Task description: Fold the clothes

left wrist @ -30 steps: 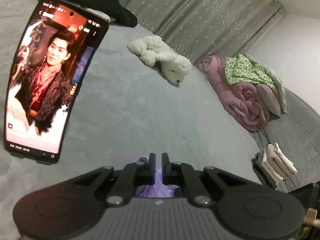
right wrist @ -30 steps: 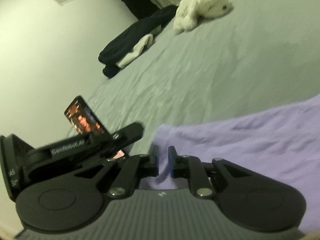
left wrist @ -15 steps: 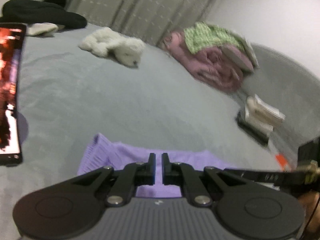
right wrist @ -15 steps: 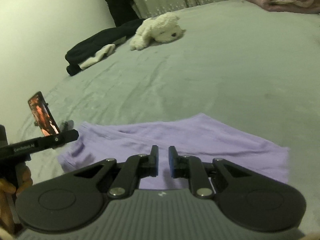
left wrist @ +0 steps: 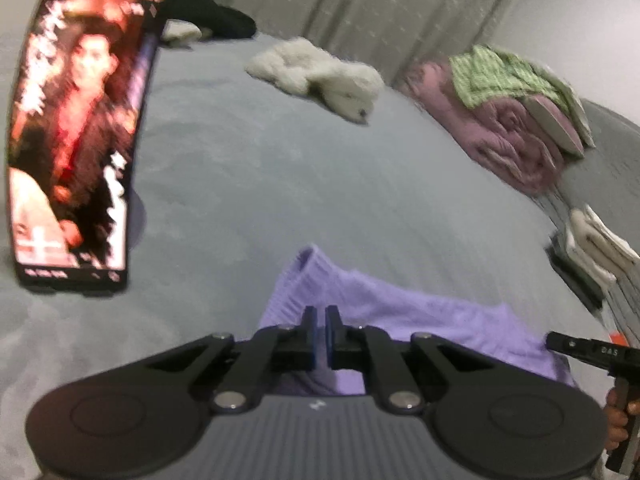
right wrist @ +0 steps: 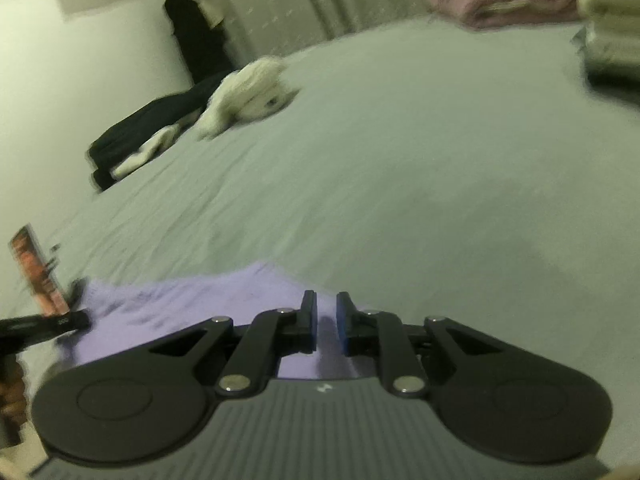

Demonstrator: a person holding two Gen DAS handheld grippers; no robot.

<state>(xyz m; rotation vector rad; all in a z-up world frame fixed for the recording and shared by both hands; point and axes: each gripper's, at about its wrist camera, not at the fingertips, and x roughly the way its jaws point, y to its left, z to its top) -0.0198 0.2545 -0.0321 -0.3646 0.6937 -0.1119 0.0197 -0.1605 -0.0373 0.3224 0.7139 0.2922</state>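
Observation:
A lilac knitted garment (left wrist: pixel 420 320) lies flat on the grey bed, its ribbed corner poking up just past my left gripper (left wrist: pixel 321 314). The left jaws are opening, with only a narrow slit between them and no cloth in it. They hover over the garment's left end. In the right wrist view the same garment (right wrist: pixel 192 300) spreads out to the left. My right gripper (right wrist: pixel 327 300) is over its right end, slightly open with nothing between its pads.
A lit phone (left wrist: pixel 76 140) stands upright at the left, close to the garment. Farther back lie a white plush toy (left wrist: pixel 320 72), dark clothes (left wrist: pixel 212 20) and a pink quilt (left wrist: pixel 512 136) under a green checked garment (left wrist: pixel 500 72). A stack of folded white cloth (left wrist: pixel 596 248) sits at the right edge.
The right gripper has travelled rightwards along the garment to its right end. The left wrist view has swung back towards the phone and dropped closer to the ribbed corner.

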